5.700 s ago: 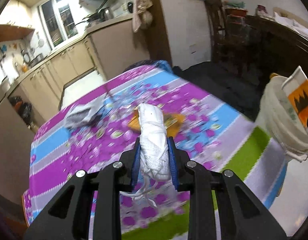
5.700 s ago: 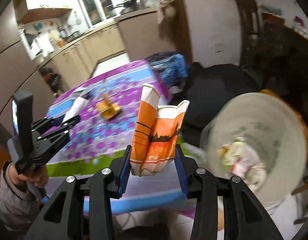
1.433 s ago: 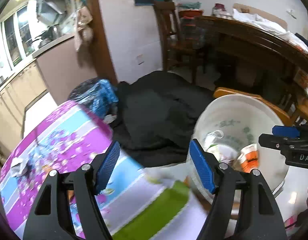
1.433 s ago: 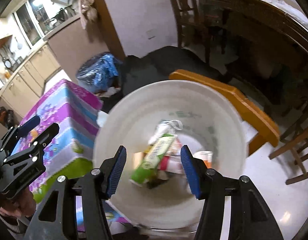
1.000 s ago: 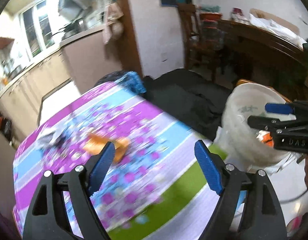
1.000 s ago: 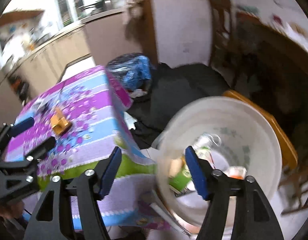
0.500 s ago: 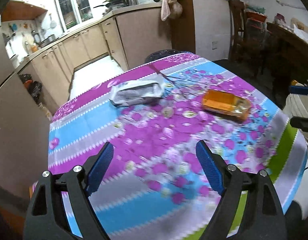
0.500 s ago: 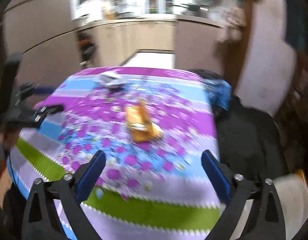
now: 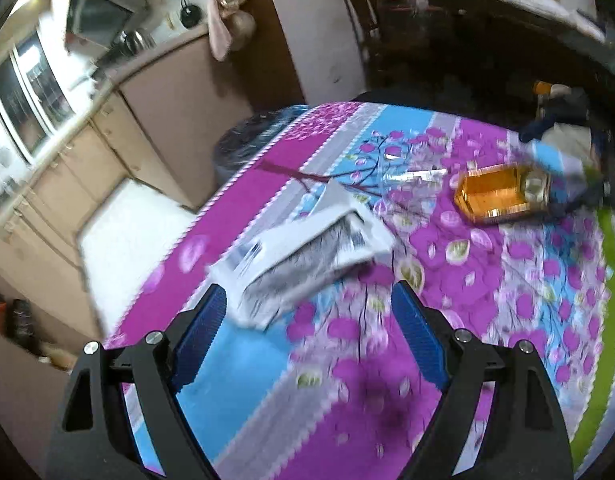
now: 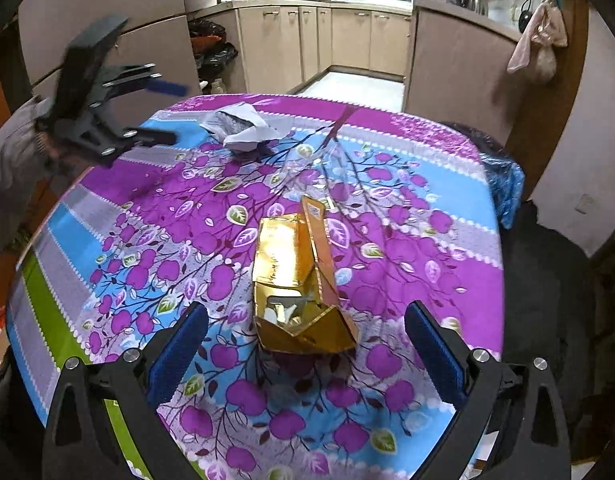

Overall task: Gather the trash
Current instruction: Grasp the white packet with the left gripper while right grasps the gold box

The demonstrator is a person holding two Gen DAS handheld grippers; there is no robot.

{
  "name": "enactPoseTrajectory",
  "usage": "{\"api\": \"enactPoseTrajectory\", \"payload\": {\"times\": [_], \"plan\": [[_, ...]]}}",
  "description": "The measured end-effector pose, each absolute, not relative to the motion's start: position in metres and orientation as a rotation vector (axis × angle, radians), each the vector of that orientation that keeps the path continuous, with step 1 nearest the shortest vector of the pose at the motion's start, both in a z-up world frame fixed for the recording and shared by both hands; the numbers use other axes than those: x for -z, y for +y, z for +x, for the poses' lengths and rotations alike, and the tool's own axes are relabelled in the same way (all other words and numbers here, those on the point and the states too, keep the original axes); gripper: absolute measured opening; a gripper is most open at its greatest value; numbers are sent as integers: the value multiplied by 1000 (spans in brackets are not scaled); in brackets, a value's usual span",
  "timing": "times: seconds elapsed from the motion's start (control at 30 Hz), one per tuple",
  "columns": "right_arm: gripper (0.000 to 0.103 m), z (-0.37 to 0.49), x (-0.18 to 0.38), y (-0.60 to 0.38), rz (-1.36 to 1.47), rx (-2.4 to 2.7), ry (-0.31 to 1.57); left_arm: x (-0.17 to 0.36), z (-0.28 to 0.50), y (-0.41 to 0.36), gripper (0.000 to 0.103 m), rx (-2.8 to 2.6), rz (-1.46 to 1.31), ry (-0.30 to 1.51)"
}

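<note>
Gold carton (image 10: 297, 276) lies between the wide-spread right tool (image 10: 305, 354) on the floral counter (image 10: 407, 208); far left, the left tool (image 9: 307, 332), also wide, faces a crumpled white wrapper (image 9: 303, 252).

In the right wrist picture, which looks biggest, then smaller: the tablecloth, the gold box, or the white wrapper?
1. Tablecloth, by far the largest.
2. Gold box.
3. White wrapper, smallest.
The wrapper lies farther from the camera, so its true size against the box is unsure.
</note>
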State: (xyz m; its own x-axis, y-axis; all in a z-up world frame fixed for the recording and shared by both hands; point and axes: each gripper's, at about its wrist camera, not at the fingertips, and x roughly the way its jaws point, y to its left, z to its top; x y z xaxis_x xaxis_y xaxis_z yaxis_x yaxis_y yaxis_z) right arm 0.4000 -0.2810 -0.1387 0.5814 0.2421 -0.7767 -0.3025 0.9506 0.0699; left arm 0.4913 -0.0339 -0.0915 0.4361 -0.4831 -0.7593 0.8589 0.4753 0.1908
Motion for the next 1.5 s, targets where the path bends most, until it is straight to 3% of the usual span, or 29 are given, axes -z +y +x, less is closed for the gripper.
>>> {"api": "enactPoseTrajectory", "payload": {"times": [0.1,0.2,0.37,0.6,0.67,0.77,0.9,1.17,1.23,1.5], "plan": [[98,405,143,-277,-71,-339,899,103,546,-32,81,930,352,886],[98,408,145,-271,-77,-354,896,103,566,-22,81,911,254,857],[98,411,148,-259,-66,-407,892,111,559,-47,81,986,422,786],[98,410,153,-260,24,-427,893,122,580,-74,82,1018,552,829],[98,408,149,-264,51,-428,883,138,582,-77,89,1016,595,864],[98,401,140,-270,86,-422,854,138,579,-69,88,1031,571,898],[98,391,129,-278,109,-406,825,134,545,-57,77,1066,610,909],[98,383,122,-267,-59,-339,814,136,460,-37,79,1012,519,923],[98,390,120,-267,-75,-296,796,132,456,-35,83,961,490,884],[97,434,156,-250,-129,-217,926,141,492,-40,84,799,361,906]]}}
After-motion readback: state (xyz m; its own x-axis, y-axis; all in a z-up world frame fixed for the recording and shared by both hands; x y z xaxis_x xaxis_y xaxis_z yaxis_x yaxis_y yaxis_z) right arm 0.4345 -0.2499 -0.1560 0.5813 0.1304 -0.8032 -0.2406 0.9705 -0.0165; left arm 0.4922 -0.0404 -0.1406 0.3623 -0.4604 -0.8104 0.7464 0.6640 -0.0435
